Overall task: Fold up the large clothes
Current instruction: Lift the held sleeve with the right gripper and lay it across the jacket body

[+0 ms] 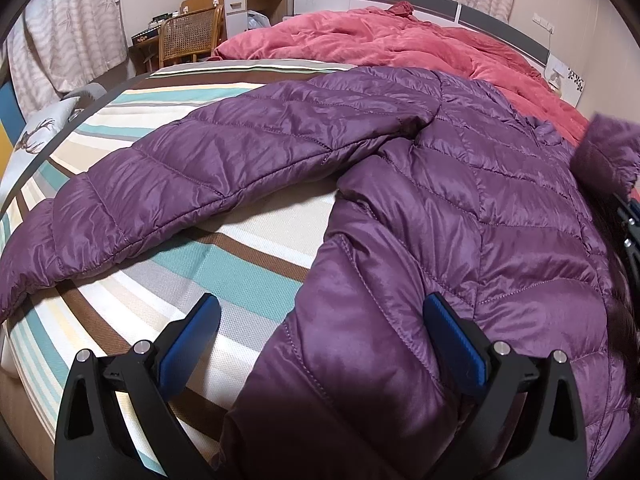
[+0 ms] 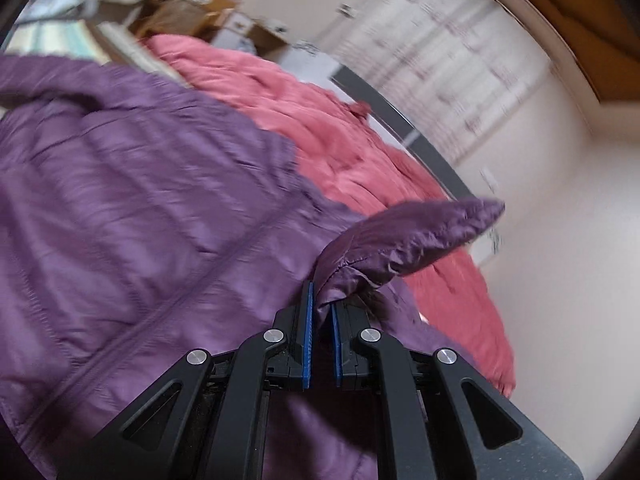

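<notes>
A purple quilted puffer jacket (image 1: 460, 208) lies spread on the striped bed sheet (image 1: 224, 264), one sleeve (image 1: 172, 184) stretched out to the left. My left gripper (image 1: 320, 320) is open, its blue pads straddling the jacket's near side edge just above the bed. My right gripper (image 2: 322, 308) is shut on the cuff end of the other sleeve (image 2: 404, 240) and holds it lifted above the jacket body (image 2: 140, 208). That raised sleeve also shows at the right edge of the left wrist view (image 1: 608, 152). The right wrist view is motion-blurred.
A crumpled red blanket (image 1: 400, 44) lies at the head of the bed behind the jacket, against a dark headboard (image 1: 500, 20). A wicker chair (image 1: 192, 36) and wooden desk stand at the far left by the curtains. A pillow (image 1: 40, 136) lies off the bed's left edge.
</notes>
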`<action>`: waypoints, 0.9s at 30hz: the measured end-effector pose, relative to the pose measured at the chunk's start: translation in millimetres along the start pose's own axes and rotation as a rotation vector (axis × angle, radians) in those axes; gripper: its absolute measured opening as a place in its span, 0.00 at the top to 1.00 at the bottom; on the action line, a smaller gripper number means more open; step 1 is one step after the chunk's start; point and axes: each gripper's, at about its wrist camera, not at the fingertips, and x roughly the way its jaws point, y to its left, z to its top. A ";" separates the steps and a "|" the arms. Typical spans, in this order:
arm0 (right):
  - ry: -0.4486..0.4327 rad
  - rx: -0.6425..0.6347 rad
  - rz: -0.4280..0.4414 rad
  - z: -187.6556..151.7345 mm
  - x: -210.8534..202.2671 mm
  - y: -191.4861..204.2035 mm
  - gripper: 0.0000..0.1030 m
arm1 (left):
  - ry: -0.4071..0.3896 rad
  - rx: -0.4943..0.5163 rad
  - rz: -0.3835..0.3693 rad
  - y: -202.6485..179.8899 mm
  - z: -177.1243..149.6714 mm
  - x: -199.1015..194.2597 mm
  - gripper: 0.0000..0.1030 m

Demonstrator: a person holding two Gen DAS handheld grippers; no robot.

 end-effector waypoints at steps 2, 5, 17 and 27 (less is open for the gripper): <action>-0.020 -0.046 0.016 -1.1 -5.9 9.7 0.92 | 0.000 0.001 0.001 0.2 -0.1 -0.1 0.02; -0.032 -0.107 0.033 -2.5 -10.0 22.3 0.92 | 0.000 0.001 0.001 0.2 -0.2 -0.1 0.02; -0.089 -0.264 0.207 -6.8 -20.8 48.5 0.92 | 0.000 0.001 0.001 -0.2 -0.2 0.0 0.02; -0.071 0.028 0.303 -12.3 -59.5 -9.1 0.29 | 0.011 0.028 -0.005 -8.5 11.0 -13.9 0.02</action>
